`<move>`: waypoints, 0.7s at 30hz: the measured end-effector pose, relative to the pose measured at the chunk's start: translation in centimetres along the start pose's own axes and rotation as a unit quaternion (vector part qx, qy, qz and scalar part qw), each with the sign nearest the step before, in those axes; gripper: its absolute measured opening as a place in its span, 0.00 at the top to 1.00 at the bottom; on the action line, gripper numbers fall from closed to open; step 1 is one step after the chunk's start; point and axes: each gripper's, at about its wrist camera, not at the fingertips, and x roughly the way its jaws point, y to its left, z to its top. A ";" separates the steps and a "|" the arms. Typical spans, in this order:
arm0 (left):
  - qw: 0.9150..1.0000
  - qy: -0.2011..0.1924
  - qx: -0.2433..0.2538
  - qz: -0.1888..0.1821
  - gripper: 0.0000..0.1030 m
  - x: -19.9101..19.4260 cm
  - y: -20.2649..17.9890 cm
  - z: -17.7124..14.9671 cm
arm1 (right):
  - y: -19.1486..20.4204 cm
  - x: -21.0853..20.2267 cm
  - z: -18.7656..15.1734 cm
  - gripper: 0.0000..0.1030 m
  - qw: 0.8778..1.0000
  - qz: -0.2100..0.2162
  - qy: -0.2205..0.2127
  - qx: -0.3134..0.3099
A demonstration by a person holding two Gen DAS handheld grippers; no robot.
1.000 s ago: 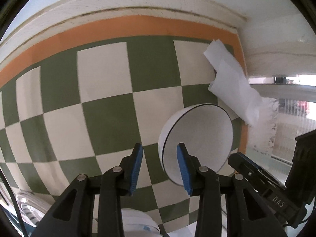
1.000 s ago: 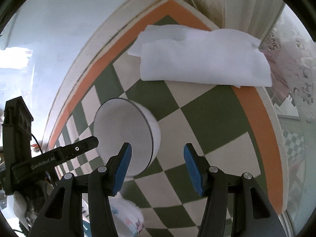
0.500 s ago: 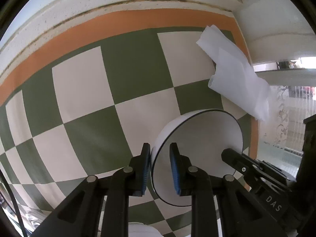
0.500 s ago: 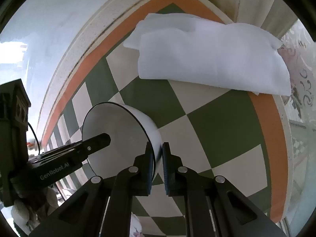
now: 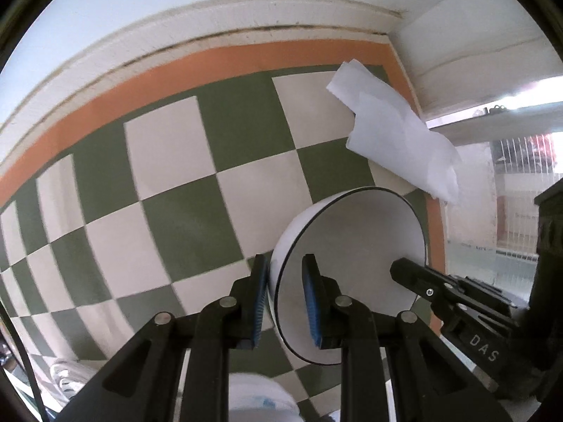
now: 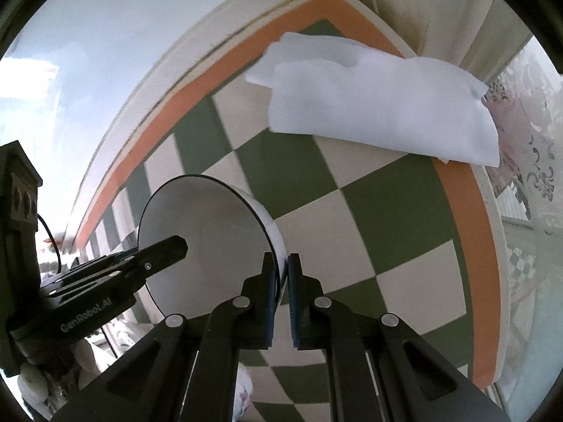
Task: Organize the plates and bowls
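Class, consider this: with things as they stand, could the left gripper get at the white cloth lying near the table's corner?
Probably not yet. The left gripper straddles the rim of the white bowl, which the right gripper also pinches. The white cloth lies uncovered beyond the bowl, so the bowl must be released first.

Bowl (image 5: 355,256) was white with thin black rim line. Bench (image 5: 176,211) wore olive-green and cream checkerboard, orange band along edge, cream border beyond. Folded cloth (image 6: 380,105) was plain white. Left tool (image 5: 283,295) and right tool (image 6: 283,292) were black with blue pads (image 5: 311,299).
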 end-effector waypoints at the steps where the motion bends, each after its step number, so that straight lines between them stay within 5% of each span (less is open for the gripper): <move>1: 1.000 -0.005 0.000 0.000 0.83 -0.6 0.1 -0.5 | 0.5 -0.5 -0.4 0.92 1.000 -0.001 -0.001 -0.007; 21: 0.998 -0.045 -0.039 -0.006 0.83 -7.8 5.0 -12.6 | 7.5 -3.7 -12.6 0.92 0.995 0.019 0.020 -0.097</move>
